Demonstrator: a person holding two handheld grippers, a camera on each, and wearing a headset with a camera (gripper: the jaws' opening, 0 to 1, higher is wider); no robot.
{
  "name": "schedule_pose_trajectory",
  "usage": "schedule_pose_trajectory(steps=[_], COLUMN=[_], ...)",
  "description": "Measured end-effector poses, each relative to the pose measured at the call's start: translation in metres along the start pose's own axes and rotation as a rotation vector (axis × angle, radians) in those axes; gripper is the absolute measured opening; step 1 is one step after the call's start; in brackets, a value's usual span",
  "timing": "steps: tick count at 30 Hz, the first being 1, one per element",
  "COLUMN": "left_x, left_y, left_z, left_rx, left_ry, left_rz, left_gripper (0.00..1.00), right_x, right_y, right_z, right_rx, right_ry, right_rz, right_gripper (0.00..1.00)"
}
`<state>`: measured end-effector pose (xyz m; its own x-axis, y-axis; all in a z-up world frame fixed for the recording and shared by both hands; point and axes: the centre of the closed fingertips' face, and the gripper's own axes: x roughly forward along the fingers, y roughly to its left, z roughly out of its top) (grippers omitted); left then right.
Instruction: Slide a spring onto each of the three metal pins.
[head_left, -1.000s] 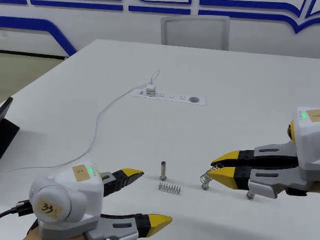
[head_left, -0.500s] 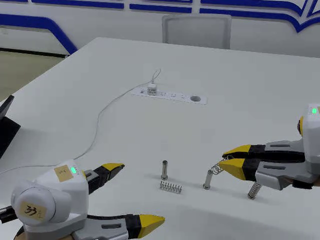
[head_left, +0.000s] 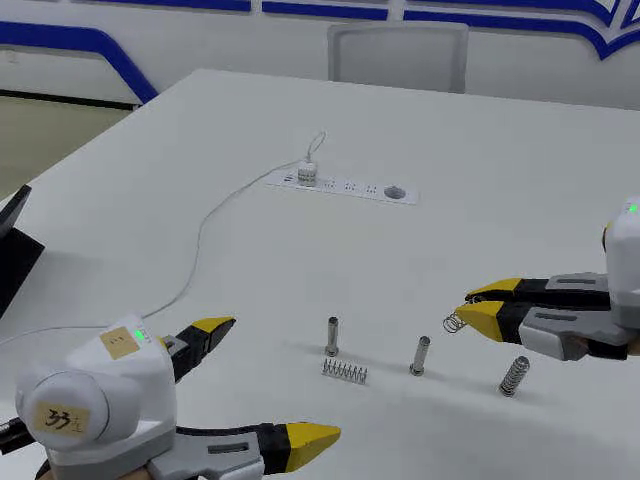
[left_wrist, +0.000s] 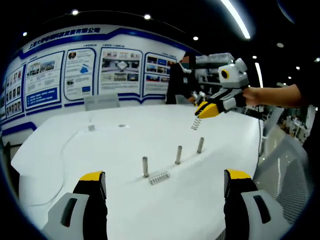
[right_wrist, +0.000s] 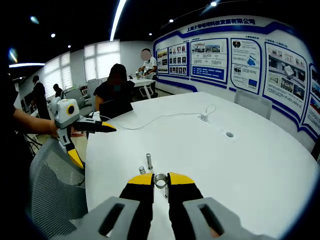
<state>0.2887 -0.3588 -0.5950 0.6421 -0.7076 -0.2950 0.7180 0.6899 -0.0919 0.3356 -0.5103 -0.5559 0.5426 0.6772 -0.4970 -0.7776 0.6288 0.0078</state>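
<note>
Steel spring (head_left: 455, 323), likely light and squashy, best held by its end coils, is pinched in the right hand-held gripper (head_left: 480, 307); the left hand-held gripper (head_left: 265, 380) is spread wide.

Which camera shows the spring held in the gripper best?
The left gripper view: the spring hangs side-on from the right gripper, full length. The head view shows a few coils; the right gripper view, an end-on ring.
</note>
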Motion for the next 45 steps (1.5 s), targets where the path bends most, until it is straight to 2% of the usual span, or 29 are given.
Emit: schedule_pose_trajectory(steps=[5,7,12,17,22,33,36,45], left_x=[-0.001,-0.001,-0.001,-0.001,0.0,-0.001,-0.001,0.0], left_y=[0.002,0.001,0.0,0.003,0.001,0.003,0.001,0.0], left_z=[-0.003,-0.008,-0.008,-0.009,-0.013,-0.014,-0.016,-0.018], left_rx=[-0.012,-0.015,-0.012,-0.032,-0.042,-0.075,-0.081,-0.083], left_ry=[0.012,0.039,0.034,0.032,0.05,0.048,0.059,0.069], left_rz=[0.008,0.003,0.001,0.006,-0.005,0.003,-0.007,-0.016], left_gripper=[1.0,1.0,1.0,1.0,1.0,1.0,1.0,1.0], right_x=[0.007,0.011,0.02,0.03,0.039,0.051,0.054,0.063], right_y=[-0.004,-0.006,-0.009,-0.012,-0.015,-0.014,-0.014,-0.014], right_z=[-0.004,-0.006,-0.011,-0.016,-0.021,-0.032,-0.041,-0.046], right_rx=[0.002,0.001,-0.001,0.015,0.043,0.036,-0.001,-0.006], right_ry=[0.028,0.045,0.075,0.104,0.127,0.17,0.212,0.234], right_rz=[-0.006,-0.011,-0.01,-0.022,-0.03,-0.011,-0.001,0.011], right_gripper=[0.1,0.1,0.1,0.1,0.1,0.1,0.1,0.11])
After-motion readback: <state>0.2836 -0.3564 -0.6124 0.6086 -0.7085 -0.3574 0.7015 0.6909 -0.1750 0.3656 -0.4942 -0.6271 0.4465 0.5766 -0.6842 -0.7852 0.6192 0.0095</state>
